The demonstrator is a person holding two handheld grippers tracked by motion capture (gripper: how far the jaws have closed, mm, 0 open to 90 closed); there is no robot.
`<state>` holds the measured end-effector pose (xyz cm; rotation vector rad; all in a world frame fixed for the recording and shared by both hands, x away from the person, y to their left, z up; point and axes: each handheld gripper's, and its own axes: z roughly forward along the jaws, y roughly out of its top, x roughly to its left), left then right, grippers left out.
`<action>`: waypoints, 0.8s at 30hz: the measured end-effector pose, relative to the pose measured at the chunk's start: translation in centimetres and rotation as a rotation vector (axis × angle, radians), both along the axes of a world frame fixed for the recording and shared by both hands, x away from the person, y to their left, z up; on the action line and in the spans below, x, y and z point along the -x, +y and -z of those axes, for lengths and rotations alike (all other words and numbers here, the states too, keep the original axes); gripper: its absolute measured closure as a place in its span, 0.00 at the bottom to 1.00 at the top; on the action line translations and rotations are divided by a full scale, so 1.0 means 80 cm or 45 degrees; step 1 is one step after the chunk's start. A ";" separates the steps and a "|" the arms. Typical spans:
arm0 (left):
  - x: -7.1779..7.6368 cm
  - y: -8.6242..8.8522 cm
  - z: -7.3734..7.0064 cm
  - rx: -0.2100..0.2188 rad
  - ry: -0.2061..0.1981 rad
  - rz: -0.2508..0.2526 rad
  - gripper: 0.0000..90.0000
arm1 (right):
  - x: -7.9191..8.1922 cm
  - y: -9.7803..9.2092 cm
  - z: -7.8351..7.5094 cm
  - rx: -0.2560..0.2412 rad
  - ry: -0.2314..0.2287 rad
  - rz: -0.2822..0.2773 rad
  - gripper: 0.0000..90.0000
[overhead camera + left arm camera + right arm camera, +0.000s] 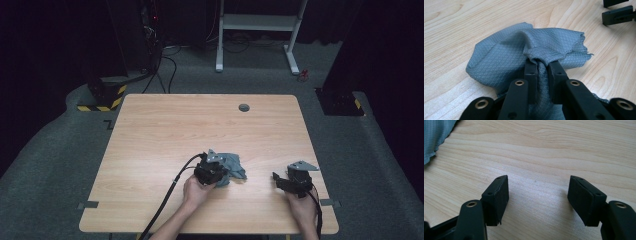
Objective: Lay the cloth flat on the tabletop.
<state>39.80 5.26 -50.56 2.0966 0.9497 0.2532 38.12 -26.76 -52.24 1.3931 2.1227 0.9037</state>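
Observation:
A crumpled grey-blue cloth (234,166) with a diamond weave lies on the wooden table (200,125), right of centre near the front. My left gripper (220,172) is shut on a fold of the cloth (531,45); the fabric bunches over and between its jaws at the left gripper (543,65). My right gripper (279,181) rests low over bare wood to the right of the cloth, open, with nothing between its jaws at the right gripper (539,192). An edge of the cloth (435,135) shows at the top left of the right gripper view. The right gripper's jaw tips (617,13) appear beyond the cloth.
A small grey grommet (244,107) sits in the table near its far edge. Grey tape tabs mark the front corners (88,205). Beyond the table stand a white desk frame (257,30) and a yellow-black striped base (102,97) on grey carpet.

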 end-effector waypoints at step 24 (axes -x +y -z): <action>0.016 0.013 -0.007 -0.005 -0.059 0.049 0.83 | 0.000 0.000 0.000 0.001 0.000 -0.001 0.37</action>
